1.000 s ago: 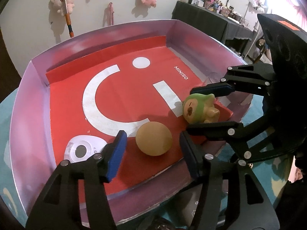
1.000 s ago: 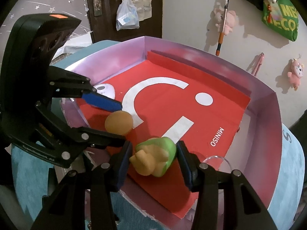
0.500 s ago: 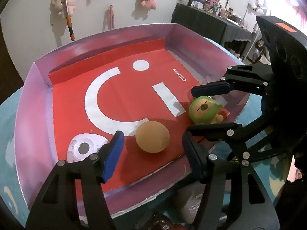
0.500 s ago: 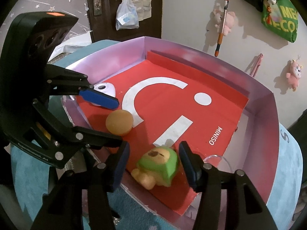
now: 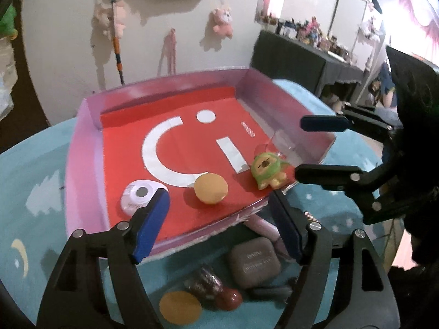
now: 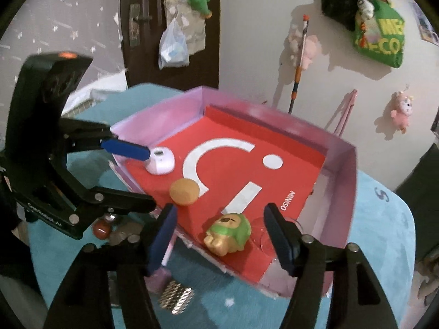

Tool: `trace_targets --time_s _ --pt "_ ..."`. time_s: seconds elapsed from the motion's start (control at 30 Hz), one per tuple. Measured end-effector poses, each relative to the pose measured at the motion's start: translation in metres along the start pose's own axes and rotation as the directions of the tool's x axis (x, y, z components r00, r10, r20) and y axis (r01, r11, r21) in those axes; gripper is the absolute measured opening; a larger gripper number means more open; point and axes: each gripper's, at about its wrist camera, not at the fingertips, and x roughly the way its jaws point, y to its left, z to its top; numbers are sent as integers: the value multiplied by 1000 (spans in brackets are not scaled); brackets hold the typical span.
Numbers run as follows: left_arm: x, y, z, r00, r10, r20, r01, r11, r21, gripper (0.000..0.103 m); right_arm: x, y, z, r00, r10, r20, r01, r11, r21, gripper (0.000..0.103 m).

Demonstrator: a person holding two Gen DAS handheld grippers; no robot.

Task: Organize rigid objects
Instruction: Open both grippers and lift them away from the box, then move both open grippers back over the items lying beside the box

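Opening tongs, ball, toy released

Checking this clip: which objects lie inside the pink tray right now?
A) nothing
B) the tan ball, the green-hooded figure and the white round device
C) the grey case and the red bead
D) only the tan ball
B: the tan ball, the green-hooded figure and the white round device all lie on the red liner of the pink tray; the grey case lies outside it.
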Motion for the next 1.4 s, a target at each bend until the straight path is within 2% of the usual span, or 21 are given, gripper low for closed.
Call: trace_targets --time_s 0.17,0.3,0.33,0.47,0.53,0.67,0.8,0.93,1.13,1.27,1.4 --pt "-36 -9 -6 996 27 84 -24 999 -28 82 -38 10 0 996 -29 80 25 999 48 82" --pt "-64 -20 -13 987 49 154 -45 999 -29 93 -67 23 -5 989 -56 133 46 996 75 89" --pt "-71 -24 -16 983 60 176 -56 998 -32 94 -72 26 -6 988 -63 143 52 996 78 93" --pt "-92 -36 -30 969 89 229 -81 996 -44 94 -96 43 -18 978 -93 187 74 992 105 96" --pt "-102 -42 -38 961 109 253 -98 994 -56 94 -107 52 -26 972 -99 212 73 989 127 103" --pt "-117 -54 -58 950 113 291 -101 993 -54 97 -125 71 -44 956 -156 247 122 982 146 103" --pt "-122 -62 -79 945 118 304 -100 992 -73 97 -134 93 -66 941 -216 260 177 970 166 103" --pt "-124 -65 -99 945 130 300 -100 988 -114 97 -135 107 -88 938 -221 267 169 964 203 103" --pt "-114 -64 -123 946 166 280 -125 979 -158 97 -121 108 -116 947 -219 236 142 942 305 103" --pt "-102 -59 -135 951 180 250 -135 973 -188 97 -109 106 -133 938 -282 204 195 912 361 103" --pt "-87 -57 -144 958 191 212 -146 967 -210 97 -98 102 -143 948 -266 174 183 904 387 103"
